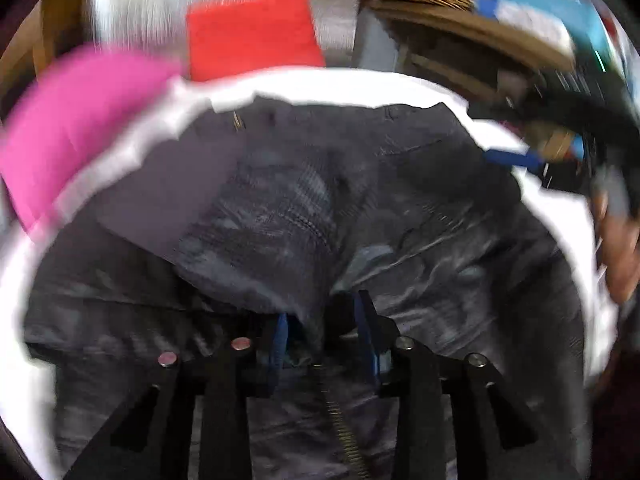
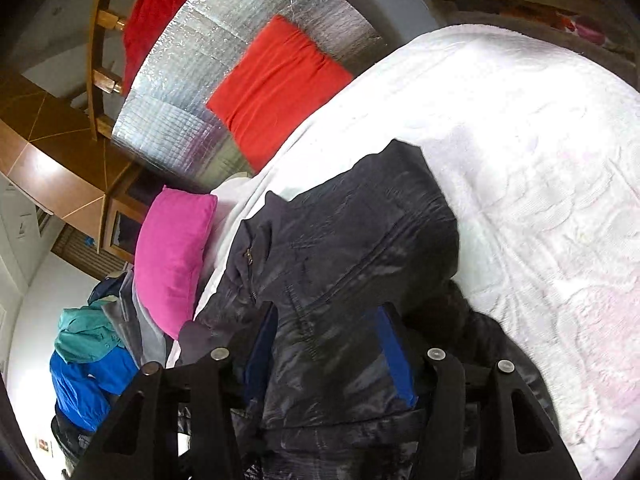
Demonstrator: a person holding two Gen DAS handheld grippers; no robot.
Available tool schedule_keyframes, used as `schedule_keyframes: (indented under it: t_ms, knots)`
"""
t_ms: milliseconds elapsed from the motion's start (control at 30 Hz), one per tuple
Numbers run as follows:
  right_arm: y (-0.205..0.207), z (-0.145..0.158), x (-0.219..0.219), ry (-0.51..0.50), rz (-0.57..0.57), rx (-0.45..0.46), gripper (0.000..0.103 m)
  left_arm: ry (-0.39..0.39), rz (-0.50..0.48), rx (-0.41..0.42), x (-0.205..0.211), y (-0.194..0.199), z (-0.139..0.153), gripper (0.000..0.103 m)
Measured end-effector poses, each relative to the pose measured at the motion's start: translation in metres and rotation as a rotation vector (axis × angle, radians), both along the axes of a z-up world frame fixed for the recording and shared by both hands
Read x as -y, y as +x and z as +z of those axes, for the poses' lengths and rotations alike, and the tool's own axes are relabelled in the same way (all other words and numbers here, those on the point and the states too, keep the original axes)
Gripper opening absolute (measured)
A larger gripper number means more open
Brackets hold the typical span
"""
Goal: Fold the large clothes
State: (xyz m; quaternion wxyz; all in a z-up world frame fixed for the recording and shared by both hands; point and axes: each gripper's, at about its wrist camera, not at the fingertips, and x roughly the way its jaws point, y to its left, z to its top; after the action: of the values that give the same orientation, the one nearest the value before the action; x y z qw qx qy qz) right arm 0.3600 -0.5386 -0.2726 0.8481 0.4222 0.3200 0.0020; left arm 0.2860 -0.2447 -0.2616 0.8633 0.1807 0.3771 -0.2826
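Lying crumpled on the white bedspread [image 2: 520,152], the dark jacket [image 2: 344,248] took up most of both views, its zipper [image 1: 344,432] running up the lower middle of the left wrist picture. One part of it looked folded over the body already, so the folding seemed to be under way rather than finished. It probably lay on the bed because the wide, soft surface gave room to spread a big garment.

In the left wrist view the left gripper [image 1: 324,340] pointed steeply down over the jacket with its blue pads set apart. A hump of fabric rose between them, but the blur hid whether the pads pressed on it, so I could not tell if it pinched or had let go. The smear across that picture suited a hand in quick motion.

The right gripper [image 2: 328,344] also tilted downward, its jaws partly spread with a thick bunch of jacket bulging up between the blue pads and filling the gap. It looked like a grip on that fold, likely to keep the bulk steady.

At the right edge of the left view a hand [image 1: 620,248] showed, blurred. Further out lay a pink pillow [image 2: 176,256] at the bed's edge, an orange-red cushion [image 2: 280,84] against a silver foil panel [image 2: 256,24], and a pile of clothes [image 2: 92,360] beyond the bed.
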Motion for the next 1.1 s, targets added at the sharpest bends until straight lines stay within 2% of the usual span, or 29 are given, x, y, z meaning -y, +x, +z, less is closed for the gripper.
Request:
schedule_keyframes:
  t_ms: [33, 67, 100, 167, 200, 267, 367, 467, 567, 633, 667, 733, 833, 933, 967, 1000, 1067, 1100]
  knots:
    - [0.000, 0.000, 0.000, -0.001, 0.003, 0.002, 0.057, 0.032, 0.002, 0.062, -0.003, -0.004, 0.005, 0.054]
    - [-0.001, 0.001, 0.000, -0.004, 0.007, 0.005, 0.057, 0.047, -0.006, 0.134, -0.008, -0.013, 0.014, 0.062]
    - [0.000, 0.003, -0.001, -0.015, 0.010, 0.008, 0.057, 0.032, -0.020, 0.194, -0.017, -0.017, 0.025, 0.064]
    - [0.000, 0.007, -0.006, -0.035, 0.024, 0.014, 0.061, -0.012, -0.035, 0.275, -0.034, -0.026, 0.045, 0.077]
    - [0.001, 0.008, -0.010, -0.041, 0.039, 0.019, 0.063, -0.048, -0.023, 0.320, -0.052, -0.027, 0.058, 0.081]
    - [0.003, 0.010, -0.018, -0.047, 0.072, 0.031, 0.066, -0.096, 0.034, 0.360, -0.081, -0.014, 0.073, 0.086]
    - [0.012, 0.016, -0.047, -0.077, 0.158, 0.055, 0.070, -0.141, 0.195, 0.323, -0.131, 0.021, 0.079, 0.087]
    - [0.021, 0.024, -0.089, -0.168, 0.248, 0.075, 0.076, -0.189, 0.418, 0.208, -0.188, 0.074, 0.065, 0.087]
    - [0.032, 0.031, -0.135, -0.286, 0.345, 0.081, 0.079, -0.164, 0.527, 0.116, -0.213, 0.105, 0.042, 0.087]
    - [0.036, 0.033, -0.161, -0.374, 0.401, 0.082, 0.081, -0.119, 0.544, 0.051, -0.213, 0.114, 0.027, 0.087]
    - [0.037, 0.034, -0.179, -0.452, 0.437, 0.078, 0.081, -0.099, 0.548, 0.017, -0.211, 0.118, 0.018, 0.087]
    - [0.038, 0.032, -0.203, -0.546, 0.478, 0.070, 0.082, -0.080, 0.541, -0.013, -0.206, 0.122, 0.007, 0.087]
    - [0.044, 0.020, -0.234, -0.657, 0.543, 0.031, 0.082, -0.033, 0.500, -0.005, -0.183, 0.121, -0.004, 0.086]
    - [0.054, 0.000, -0.242, -0.779, 0.488, -0.042, 0.082, 0.012, 0.471, 0.030, -0.168, 0.108, -0.004, 0.086]
    - [0.056, -0.002, -0.238, -0.777, 0.467, -0.052, 0.077, 0.018, 0.470, 0.036, -0.166, 0.106, -0.005, 0.086]
    - [0.057, -0.004, -0.228, -0.732, 0.437, -0.051, 0.061, 0.022, 0.470, 0.038, -0.165, 0.106, -0.007, 0.086]
    - [0.057, 0.001, -0.199, -0.625, 0.348, -0.044, 0.040, 0.025, 0.471, 0.038, -0.167, 0.104, -0.005, 0.086]
    - [0.055, 0.004, -0.186, -0.583, 0.308, -0.032, 0.036, 0.028, 0.471, 0.041, -0.168, 0.104, -0.005, 0.086]
